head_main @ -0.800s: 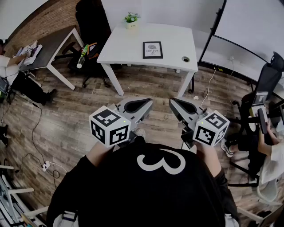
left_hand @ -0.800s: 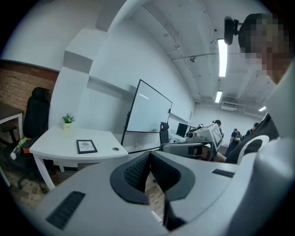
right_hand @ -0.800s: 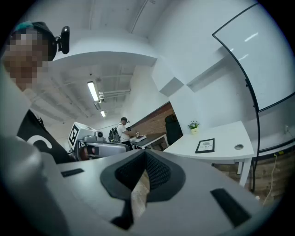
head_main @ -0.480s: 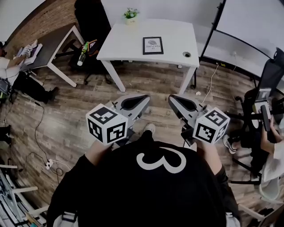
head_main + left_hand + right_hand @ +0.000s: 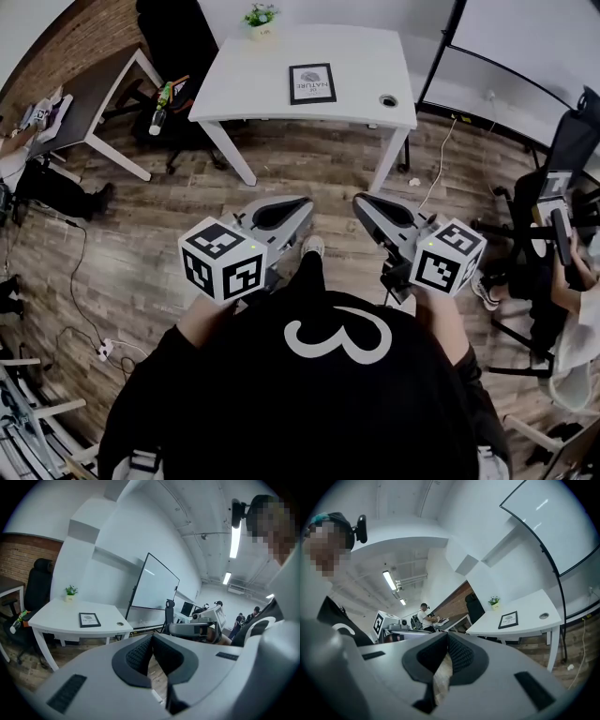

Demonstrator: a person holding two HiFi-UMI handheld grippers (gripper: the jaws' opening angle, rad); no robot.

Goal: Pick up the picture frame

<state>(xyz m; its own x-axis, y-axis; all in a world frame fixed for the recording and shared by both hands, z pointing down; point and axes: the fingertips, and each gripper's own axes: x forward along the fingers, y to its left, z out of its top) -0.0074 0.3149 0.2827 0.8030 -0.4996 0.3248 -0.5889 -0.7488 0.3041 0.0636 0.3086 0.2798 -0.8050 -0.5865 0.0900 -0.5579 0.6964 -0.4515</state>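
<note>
Left gripper view looks along the left gripper [image 5: 151,638]. Its dark ribbed jaws meet at their tips with nothing between them, and only a sliver of wood floor [image 5: 157,674] shows through the slot lower down. Right gripper view shows the same of the right gripper [image 5: 446,636]: jaws together tip to tip, empty, with a strip of floor in the slot below them.

In the head view both grippers are held side by side just in front of the person's black shirt [image 5: 337,403]. The jaws point forward, and the two pairs of tips are near each other but apart. The left marker cube [image 5: 225,260] and right marker cube [image 5: 447,258] sit at the near ends, behind the jaws.

Well ahead of both pairs of jaws stands a white tabletop [image 5: 361,61]. The picture frame [image 5: 312,82] lies flat near its middle, a black border around a white print. It is almost straight ahead of the left gripper's jaws and ahead and to the left of the right gripper's. It is well apart from both, and nothing touches it. In the left gripper view it sits up and to the left of the jaw tips; in the right gripper view, up and to the right.

Beyond the frame, at the tabletop's far edge, is a small potted plant [image 5: 260,17]. To the frame's right is a round hole [image 5: 388,100] in the tabletop. Farther out, to the right of the jaws, stands a whiteboard [image 5: 525,47]. To the left are a second desk [image 5: 89,98] and a bottle [image 5: 161,98] beside a black chair [image 5: 173,28].
</note>
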